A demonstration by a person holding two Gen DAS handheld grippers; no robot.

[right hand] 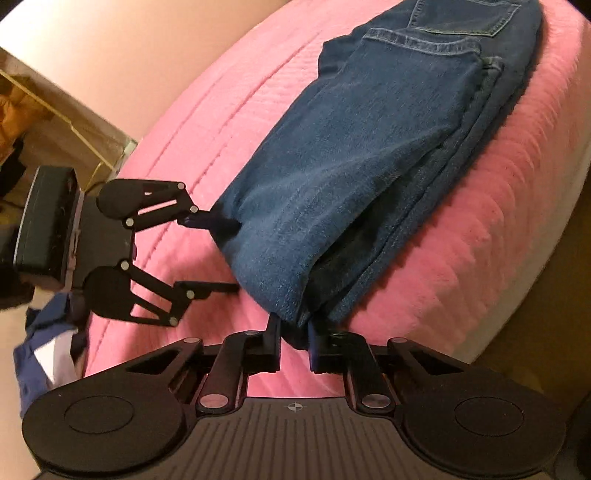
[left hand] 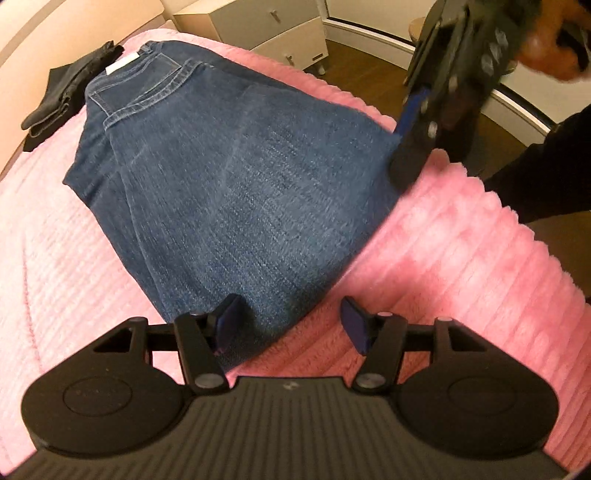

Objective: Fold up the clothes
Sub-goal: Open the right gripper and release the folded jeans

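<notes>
Folded blue jeans (left hand: pixel 236 177) lie on a pink ribbed bedspread (left hand: pixel 461 266), waistband and back pocket at the far end. My left gripper (left hand: pixel 291 325) stands open at the near end. One pad rests over the denim edge, the other over the bedspread, and the jeans' corner lies between them unpressed. In the right wrist view the jeans (right hand: pixel 354 155) run away to the top right. My right gripper (right hand: pixel 294 332) is shut on the jeans' near corner, denim pinched between its fingers. The left gripper (right hand: pixel 236 254) shows at that view's left, its jaws wide around the neighbouring corner.
A dark garment (left hand: pixel 70 96) lies beside the jeans at the far left of the bed. A white nightstand (left hand: pixel 280 33) and wooden floor (left hand: pixel 369 74) lie beyond. A hand (left hand: pixel 554 48) and black sleeve (left hand: pixel 535 177) are at right. Blue-and-white cloth (right hand: pixel 44 354) hangs by the bed.
</notes>
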